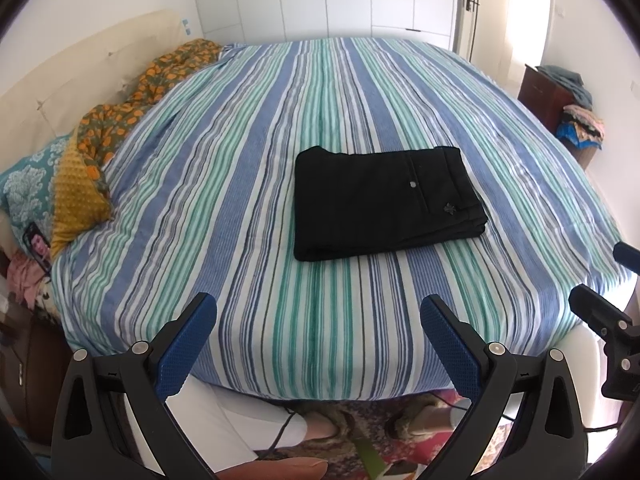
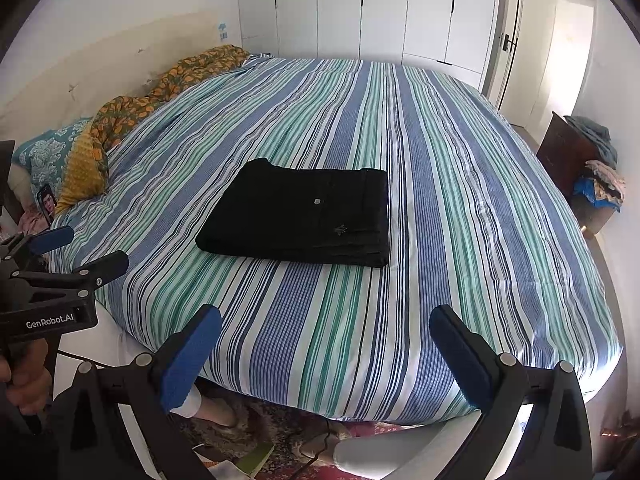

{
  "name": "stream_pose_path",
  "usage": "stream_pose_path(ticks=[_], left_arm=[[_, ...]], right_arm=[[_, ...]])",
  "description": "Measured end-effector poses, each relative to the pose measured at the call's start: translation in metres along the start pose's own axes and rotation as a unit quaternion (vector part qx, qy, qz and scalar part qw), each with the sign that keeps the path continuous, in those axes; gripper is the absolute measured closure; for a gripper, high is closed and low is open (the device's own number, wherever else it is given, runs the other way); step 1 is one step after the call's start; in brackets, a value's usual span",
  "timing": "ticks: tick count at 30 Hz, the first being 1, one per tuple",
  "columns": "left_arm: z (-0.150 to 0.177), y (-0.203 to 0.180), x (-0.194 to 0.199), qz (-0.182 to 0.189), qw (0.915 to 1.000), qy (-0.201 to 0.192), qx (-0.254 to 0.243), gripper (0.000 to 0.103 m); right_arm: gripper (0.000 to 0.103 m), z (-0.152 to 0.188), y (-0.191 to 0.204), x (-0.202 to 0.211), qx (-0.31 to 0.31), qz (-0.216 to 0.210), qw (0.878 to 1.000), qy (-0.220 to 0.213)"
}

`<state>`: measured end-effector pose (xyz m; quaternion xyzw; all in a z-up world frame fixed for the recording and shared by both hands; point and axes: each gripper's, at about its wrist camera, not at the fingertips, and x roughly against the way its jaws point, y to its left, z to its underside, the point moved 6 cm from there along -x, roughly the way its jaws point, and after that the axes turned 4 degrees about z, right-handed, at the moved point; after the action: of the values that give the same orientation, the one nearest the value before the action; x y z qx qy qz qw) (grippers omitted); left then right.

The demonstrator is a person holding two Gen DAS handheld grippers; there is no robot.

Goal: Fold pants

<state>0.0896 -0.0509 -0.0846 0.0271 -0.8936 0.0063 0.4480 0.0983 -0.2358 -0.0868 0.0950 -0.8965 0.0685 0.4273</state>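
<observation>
Black pants [image 1: 384,200] lie folded mid-frame on the striped bed [image 1: 240,160]; left claw [image 1: 318,336] and right claw [image 2: 325,344] gape wide, empty, at the lower edge.

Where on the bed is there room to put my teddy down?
Lots of room. The striped bedspread is bare all around the folded black pants: the wide strip between the pants and the near edge, the right side, and the far half toward the wardrobe. Only the left edge is crowded, with pillows and an orange-patterned blanket.
</observation>
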Motion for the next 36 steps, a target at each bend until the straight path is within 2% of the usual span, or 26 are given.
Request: stream_pose_path(ticks=[24, 36], left_arm=[[0.0023, -0.002, -0.0009, 0.008, 1.0, 0.003, 0.003, 0.001], [0.0034, -0.0053, -0.0004, 0.011, 0.9999, 0.002, 0.0, 0.001]], right_arm=[[0.0, 0.0024, 0.0047, -0.0058, 0.001, -0.006, 1.0, 0.017], [0.0, 0.0016, 0.004, -0.0003, 0.013, 0.016, 1.0, 0.002]])
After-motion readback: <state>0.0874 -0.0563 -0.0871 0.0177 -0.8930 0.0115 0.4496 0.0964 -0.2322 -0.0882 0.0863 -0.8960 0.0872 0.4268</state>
